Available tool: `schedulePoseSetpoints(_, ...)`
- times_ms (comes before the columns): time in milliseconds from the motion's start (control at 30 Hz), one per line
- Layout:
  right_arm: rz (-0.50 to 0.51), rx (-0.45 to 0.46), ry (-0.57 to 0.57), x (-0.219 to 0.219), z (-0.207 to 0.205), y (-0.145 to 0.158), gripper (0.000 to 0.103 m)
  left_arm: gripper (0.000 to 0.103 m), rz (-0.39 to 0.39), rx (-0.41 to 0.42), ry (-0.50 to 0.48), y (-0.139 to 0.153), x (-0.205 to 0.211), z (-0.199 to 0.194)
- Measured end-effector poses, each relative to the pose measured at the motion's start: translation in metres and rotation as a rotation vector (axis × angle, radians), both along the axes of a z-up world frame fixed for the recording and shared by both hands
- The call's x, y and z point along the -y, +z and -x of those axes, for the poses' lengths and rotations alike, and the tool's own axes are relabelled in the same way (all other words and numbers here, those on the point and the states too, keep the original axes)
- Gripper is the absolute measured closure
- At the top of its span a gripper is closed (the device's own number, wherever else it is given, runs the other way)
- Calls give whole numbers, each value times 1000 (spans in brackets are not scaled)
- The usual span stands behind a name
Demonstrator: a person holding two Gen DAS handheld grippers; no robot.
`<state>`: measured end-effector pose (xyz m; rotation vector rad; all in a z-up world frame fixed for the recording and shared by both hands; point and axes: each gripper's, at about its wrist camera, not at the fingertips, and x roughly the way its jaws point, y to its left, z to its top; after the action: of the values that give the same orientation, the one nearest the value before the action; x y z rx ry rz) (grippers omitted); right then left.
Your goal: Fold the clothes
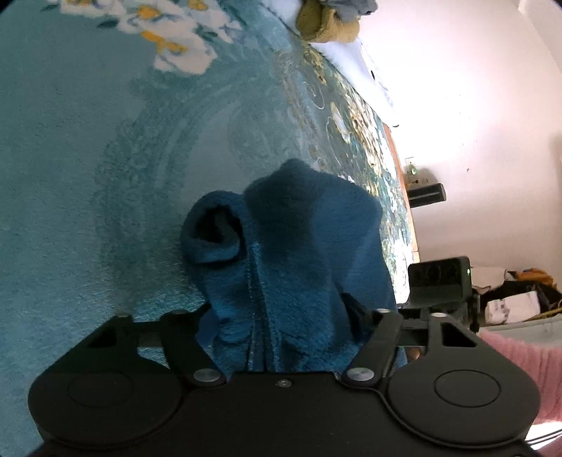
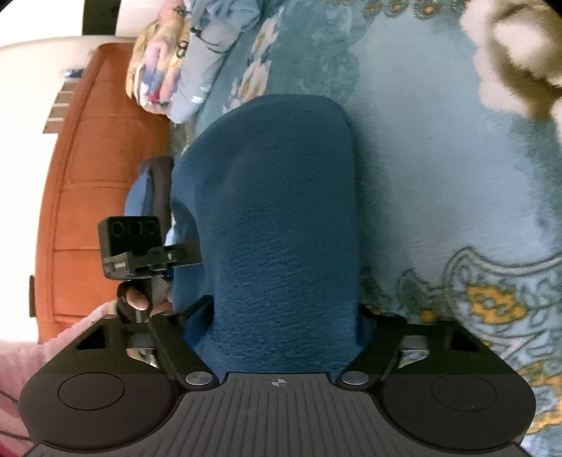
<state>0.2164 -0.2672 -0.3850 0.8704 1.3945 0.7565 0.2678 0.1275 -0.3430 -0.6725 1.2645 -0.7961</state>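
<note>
My left gripper (image 1: 281, 309) has the blue garment (image 1: 291, 253) bunched between its fingers; the cloth fills the gap and hides the tips, so I read it as clamped on the fabric. A seam runs up the middle of the cloth from my jaws, and a rolled cuff (image 1: 214, 235) opens just to the left of it. At my right edge a pink sleeve (image 1: 527, 372) shows, and above it the black body of my other tool (image 1: 439, 281).

My right gripper (image 2: 284, 316) likewise holds the garment (image 2: 274, 211), a broad smooth fold that rises straight from between my fingers, covers their tips and ends in a rounded top edge. To my left the left gripper (image 2: 140, 246) shows from the side, with fingers of a hand (image 2: 137, 300) wrapped on its handle and more pink sleeve (image 2: 52, 348) below.

Under and beyond the garment lies a teal blanket (image 1: 87, 175) with white and yellow flowers. In the right view an orange headboard (image 2: 87, 175) stands past the left gripper, a floral bundle of cloth (image 2: 165, 59) lies at the far end of the blanket, and a cream fuzzy thing (image 2: 520, 52) sits blurred at top right. In the left view a yellowish-green lump of cloth (image 1: 326, 21) lies at the blanket's far edge, with a pale wall (image 1: 474, 105) behind.
</note>
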Motion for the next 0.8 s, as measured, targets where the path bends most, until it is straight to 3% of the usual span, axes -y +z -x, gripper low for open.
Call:
schedulePoseSetpoints(367, 40, -23, 204, -9, -32, 16, 45, 51, -5, 64, 114, 18, -12, 23)
schedulePoseSetpoints(567, 94, 32, 441, -44, -94, 44, 46, 53, 33, 69, 351, 33, -35, 51)
schedulePoseSetpoints(800, 166, 92, 867, -137, -161, 78, 46, 53, 73, 45, 711, 47, -46, 107)
